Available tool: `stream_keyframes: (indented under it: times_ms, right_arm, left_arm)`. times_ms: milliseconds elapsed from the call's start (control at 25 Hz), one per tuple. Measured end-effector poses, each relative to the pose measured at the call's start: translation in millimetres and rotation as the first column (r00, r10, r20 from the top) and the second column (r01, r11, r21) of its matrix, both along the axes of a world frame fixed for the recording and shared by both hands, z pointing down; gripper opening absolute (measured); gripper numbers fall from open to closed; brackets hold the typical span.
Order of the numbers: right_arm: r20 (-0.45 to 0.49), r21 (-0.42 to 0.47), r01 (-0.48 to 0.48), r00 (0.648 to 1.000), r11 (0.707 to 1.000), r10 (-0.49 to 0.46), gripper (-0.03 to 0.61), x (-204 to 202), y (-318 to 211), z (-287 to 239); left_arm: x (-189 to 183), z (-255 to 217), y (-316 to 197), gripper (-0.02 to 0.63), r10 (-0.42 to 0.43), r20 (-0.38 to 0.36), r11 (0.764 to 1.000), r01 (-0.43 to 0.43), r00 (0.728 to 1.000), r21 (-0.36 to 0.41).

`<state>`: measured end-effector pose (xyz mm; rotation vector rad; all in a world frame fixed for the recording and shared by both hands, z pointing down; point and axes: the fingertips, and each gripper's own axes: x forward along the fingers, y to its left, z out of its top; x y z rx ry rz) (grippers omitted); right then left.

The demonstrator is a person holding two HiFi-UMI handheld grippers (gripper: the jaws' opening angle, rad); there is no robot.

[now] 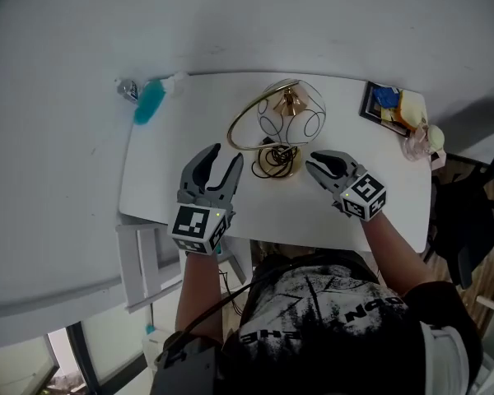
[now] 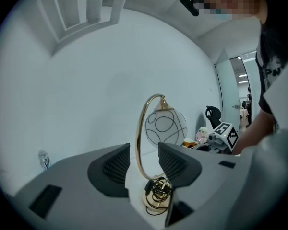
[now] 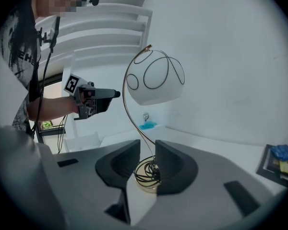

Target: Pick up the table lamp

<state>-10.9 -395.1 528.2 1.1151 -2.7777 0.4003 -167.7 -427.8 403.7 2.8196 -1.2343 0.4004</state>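
Observation:
The table lamp stands mid-table: a thin gold arc stem (image 1: 251, 122), a white globe shade (image 1: 292, 118) with black line loops, and a round gold base (image 1: 276, 160) with black cord coiled on it. My left gripper (image 1: 225, 155) is open just left of the base, not touching it. In the left gripper view the stem (image 2: 140, 143) shows through the gap of that gripper (image 2: 144, 159), beyond the tips. My right gripper (image 1: 315, 163) sits right of the base with a narrow gap. In the right gripper view the base (image 3: 146, 175) lies past this gripper (image 3: 147, 157), with nothing pressed between its jaws.
The white table (image 1: 173, 179) carries a teal object (image 1: 150, 101) and a small clear bottle (image 1: 128, 90) at its far left corner. A dark tray of coloured notes (image 1: 387, 104) and a pale pink item (image 1: 424, 141) sit far right. A white slatted frame (image 1: 144, 262) stands below left.

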Motion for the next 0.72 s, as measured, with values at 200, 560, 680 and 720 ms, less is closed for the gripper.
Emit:
stream_keyframes:
  times_ms: [200,560,680,720]
  right_arm:
    - [-0.046,-0.03,-0.023,0.999,0.999,0.022,0.144,-9.6,-15.0,20.0]
    - [-0.118,-0.09,-0.047,0.992,0.995,0.036,0.176,-18.6,-52.2,59.9]
    - [-0.147,-0.103,-0.068,0.988,0.992,0.052,0.176,-16.2,-65.0,75.3]
    - [-0.153,-0.104,-0.076,0.986,0.992,0.06,0.176,-16.0,-69.1,79.8]
  left_arm:
    - [7.7,-24.4,-22.6,0.189,0.039,0.054,0.997,-0.042,0.998,0.067]
    - [27.7,-43.5,-42.4,0.19,0.071,0.111,0.99,-0.084,0.991,0.111]
    - [33.6,-40.8,-47.3,0.189,0.089,0.125,0.989,-0.103,0.988,0.107]
    - [35.9,-40.6,-49.0,0.189,0.098,0.13,0.988,-0.112,0.987,0.106]
